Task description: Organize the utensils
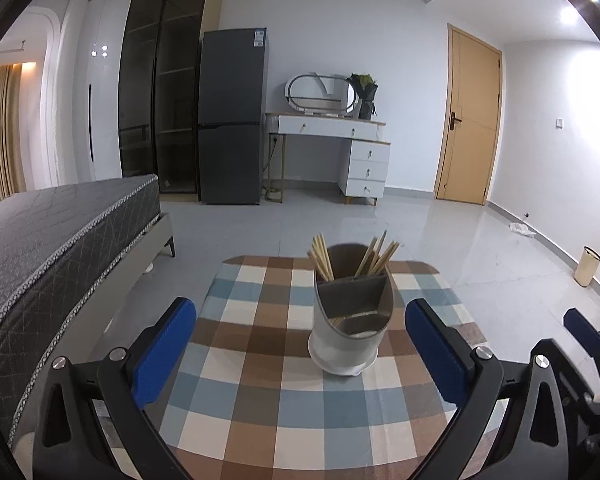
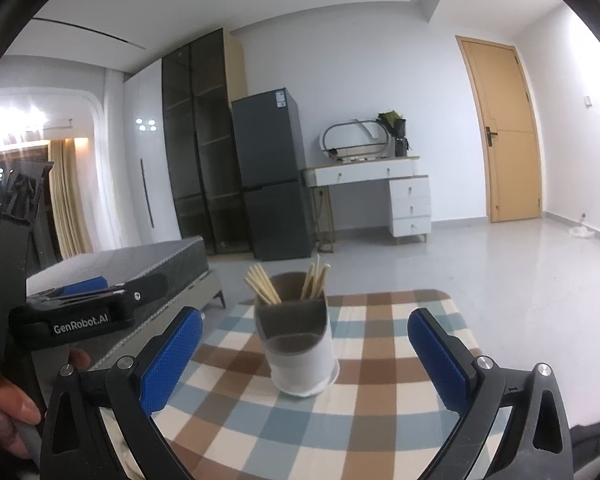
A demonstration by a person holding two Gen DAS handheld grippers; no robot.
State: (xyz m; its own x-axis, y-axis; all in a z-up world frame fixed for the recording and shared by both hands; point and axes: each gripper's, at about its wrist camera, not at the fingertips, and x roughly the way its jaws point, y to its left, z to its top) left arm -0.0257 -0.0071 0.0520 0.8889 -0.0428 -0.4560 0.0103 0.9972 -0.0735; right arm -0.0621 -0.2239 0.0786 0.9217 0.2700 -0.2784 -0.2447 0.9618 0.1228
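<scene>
A white utensil holder [image 1: 346, 320] with a grey divided insert stands on the checkered tablecloth [image 1: 260, 392]. Wooden chopsticks [image 1: 322, 258] stick up from its two rear compartments; the front compartment looks empty. My left gripper [image 1: 300, 352] is open and empty, its blue pads either side of the holder, short of it. In the right wrist view the same holder [image 2: 300, 344] with chopsticks [image 2: 264, 284] stands ahead of my right gripper [image 2: 304, 360], which is open and empty. The left gripper's body [image 2: 72, 312] shows at the left there.
The small table's edge [image 1: 328, 259] lies just behind the holder. A grey bed [image 1: 52, 240] stands to the left. A dark fridge [image 1: 232, 120], a white dresser [image 1: 340, 148] and a wooden door [image 1: 472, 120] line the far wall. A bin [image 1: 588, 266] stands at the right.
</scene>
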